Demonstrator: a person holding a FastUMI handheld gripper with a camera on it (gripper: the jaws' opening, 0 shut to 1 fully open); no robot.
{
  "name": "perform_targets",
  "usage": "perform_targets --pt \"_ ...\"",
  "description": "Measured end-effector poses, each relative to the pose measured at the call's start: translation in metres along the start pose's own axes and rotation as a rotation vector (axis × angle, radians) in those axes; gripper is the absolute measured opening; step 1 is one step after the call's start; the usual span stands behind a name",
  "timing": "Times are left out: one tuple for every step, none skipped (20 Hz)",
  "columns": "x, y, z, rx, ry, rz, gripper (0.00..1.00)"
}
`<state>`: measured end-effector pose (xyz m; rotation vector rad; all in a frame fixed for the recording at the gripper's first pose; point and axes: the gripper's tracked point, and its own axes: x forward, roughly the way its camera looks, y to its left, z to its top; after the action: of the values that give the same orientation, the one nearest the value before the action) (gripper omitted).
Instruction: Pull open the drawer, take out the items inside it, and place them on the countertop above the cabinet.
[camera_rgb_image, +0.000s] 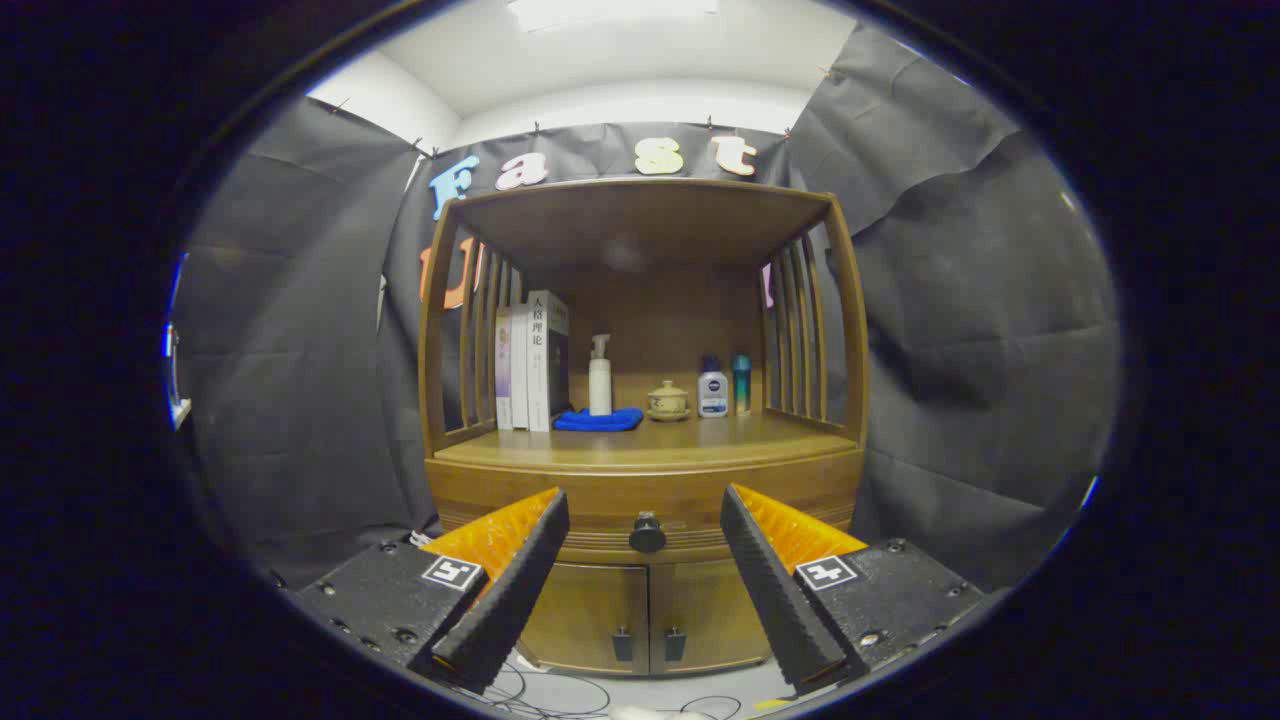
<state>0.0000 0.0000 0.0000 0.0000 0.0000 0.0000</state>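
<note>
Two fingers of the gripper (645, 530) stand wide apart and empty at lower centre of the frame, the closed drawer (645, 500) and its round knob (647, 533) lying straight ahead between them, below the countertop (650, 445).

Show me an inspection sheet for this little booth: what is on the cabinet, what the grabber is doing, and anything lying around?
Surface: wooden countertop bare along its front.
Job's things: drawer shut, dark knob beyond and between the fingers; contents hidden.
Clutter: at the back, books upright, white pump bottle behind a blue cloth, lidded cup, two small bottles.
Grippers: gripper open, holding nothing, short of the knob.
Cables: thin cables on the floor before the lower doors.
Surroundings: black cloth wall, ceiling light.
</note>
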Motion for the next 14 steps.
perform_targets --pt "0.002 -0.001 -0.001 0.000 0.004 0.001 0.99" --pt "0.003 -0.001 -0.002 0.000 0.010 0.001 0.99" --pt "0.003 0.000 -0.003 -0.001 0.015 0.000 0.99" --pt "0.003 0.001 -0.004 -0.002 0.018 0.000 0.99" --pt "0.003 0.001 -0.005 -0.002 0.019 0.000 0.99" --pt "0.003 0.002 -0.004 -0.003 0.019 0.001 0.99" --pt "0.003 0.002 -0.004 -0.004 0.018 0.002 0.99" --pt "0.003 0.002 -0.004 -0.004 0.017 0.004 0.99" --pt "0.003 0.003 -0.005 -0.005 0.016 0.008 0.99" --pt "0.004 0.004 -0.006 -0.007 0.017 0.011 0.99" --pt "0.005 0.004 -0.008 -0.010 0.021 0.015 0.99" --pt "0.006 0.006 -0.011 -0.012 0.028 0.018 0.99" --pt "0.007 0.007 -0.014 -0.014 0.034 0.021 0.99" --pt "0.009 0.007 -0.017 -0.015 0.036 0.024 0.99"
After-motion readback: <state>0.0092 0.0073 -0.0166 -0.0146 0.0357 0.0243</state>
